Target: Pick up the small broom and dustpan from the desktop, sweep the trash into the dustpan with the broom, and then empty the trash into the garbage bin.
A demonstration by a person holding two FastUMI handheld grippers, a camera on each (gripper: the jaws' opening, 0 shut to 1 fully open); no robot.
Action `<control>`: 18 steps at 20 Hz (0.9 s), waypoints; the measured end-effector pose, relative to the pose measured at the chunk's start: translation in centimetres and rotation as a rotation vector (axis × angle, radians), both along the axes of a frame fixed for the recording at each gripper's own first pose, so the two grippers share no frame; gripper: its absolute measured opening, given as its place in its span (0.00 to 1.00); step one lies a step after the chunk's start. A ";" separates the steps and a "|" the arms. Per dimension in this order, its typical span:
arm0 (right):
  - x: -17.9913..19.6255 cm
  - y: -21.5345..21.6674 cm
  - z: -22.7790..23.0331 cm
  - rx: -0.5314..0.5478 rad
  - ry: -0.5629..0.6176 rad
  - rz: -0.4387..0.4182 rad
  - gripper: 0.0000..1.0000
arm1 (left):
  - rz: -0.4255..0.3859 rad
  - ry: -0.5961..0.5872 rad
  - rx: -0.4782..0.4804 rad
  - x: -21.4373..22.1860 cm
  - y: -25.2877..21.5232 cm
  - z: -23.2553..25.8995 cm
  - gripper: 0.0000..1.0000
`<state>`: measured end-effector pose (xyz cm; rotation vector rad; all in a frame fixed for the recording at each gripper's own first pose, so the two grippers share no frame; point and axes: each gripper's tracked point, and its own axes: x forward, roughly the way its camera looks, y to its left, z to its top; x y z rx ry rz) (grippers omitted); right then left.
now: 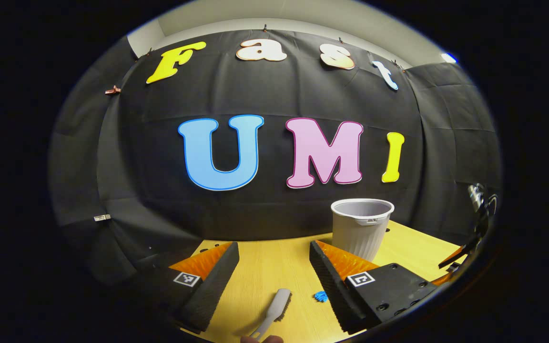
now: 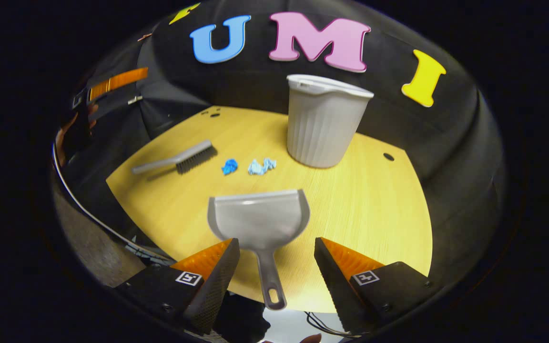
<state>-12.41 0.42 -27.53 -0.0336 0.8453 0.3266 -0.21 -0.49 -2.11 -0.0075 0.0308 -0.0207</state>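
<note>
In the right gripper view a grey dustpan lies flat on the wooden desk, its handle pointing back between the fingers of my open right gripper, which hovers above it. Beyond it lie a dark blue scrap and a light blue scrap, a grey brush to their left, and a white ribbed bin behind. In the left gripper view my left gripper is open above the brush, with a blue scrap beside its right finger and the bin ahead.
The desk ends at the black cloth wall behind the bin. Two small holes mark the desk top near its far edges. The other gripper and a hand show at the far left of the right gripper view. Cables hang below the near edge.
</note>
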 end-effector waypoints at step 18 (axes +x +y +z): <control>1.6 4.1 -11.3 -0.062 0.301 0.147 0.84 | 0.082 0.071 0.042 -1.8 1.7 -2.6 0.97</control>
